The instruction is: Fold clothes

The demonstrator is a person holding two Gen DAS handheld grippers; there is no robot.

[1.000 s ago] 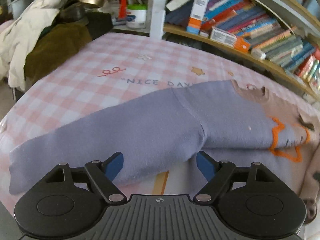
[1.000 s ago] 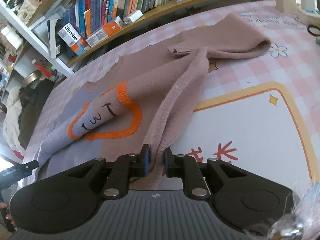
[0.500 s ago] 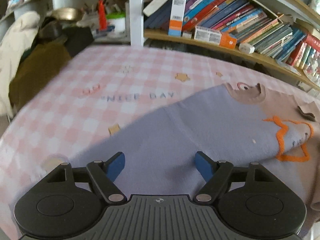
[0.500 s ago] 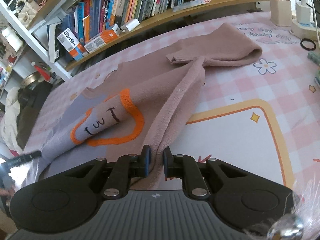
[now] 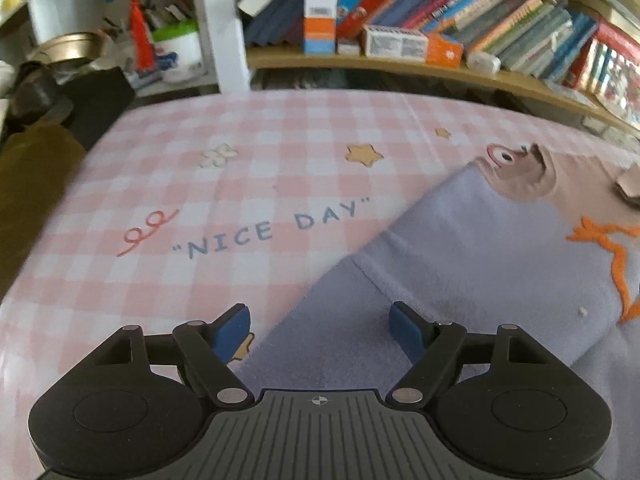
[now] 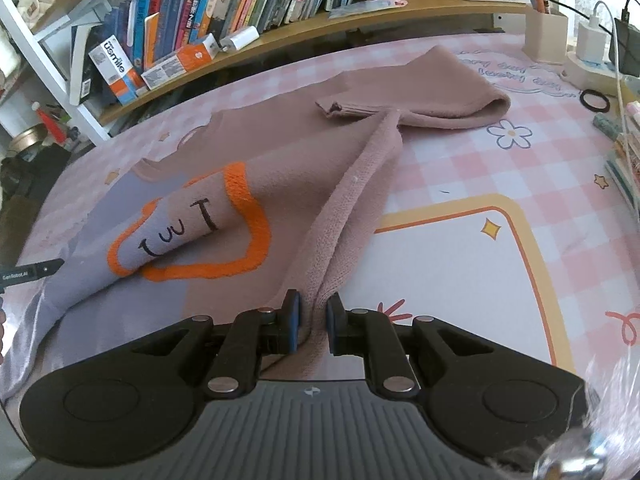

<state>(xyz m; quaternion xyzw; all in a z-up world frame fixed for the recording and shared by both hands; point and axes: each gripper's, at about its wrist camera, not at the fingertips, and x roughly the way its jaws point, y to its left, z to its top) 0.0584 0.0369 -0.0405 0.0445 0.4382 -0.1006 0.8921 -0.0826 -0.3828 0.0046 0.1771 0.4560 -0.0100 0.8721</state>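
A lilac and dusty-pink sweater with an orange-outlined star lies spread on the pink checked tablecloth. Its lilac sleeve runs toward my left gripper, which is open and empty, hovering over the sleeve with the cloth between its blue pads. My right gripper is shut on the sweater's pink side edge, a raised ridge of fabric running away from it. The pink sleeve lies folded at the far side.
A wooden shelf of books runs along the far edge. A pile of dark and cream clothes sits at the left. A pen holder and charger stand at the far right. A yellow-bordered mat print lies right of the sweater.
My left gripper has moved forward and right along the lilac sleeve, toward the sweater's body, staying open. My right gripper has kept its hold on the pink edge, shifting slightly.
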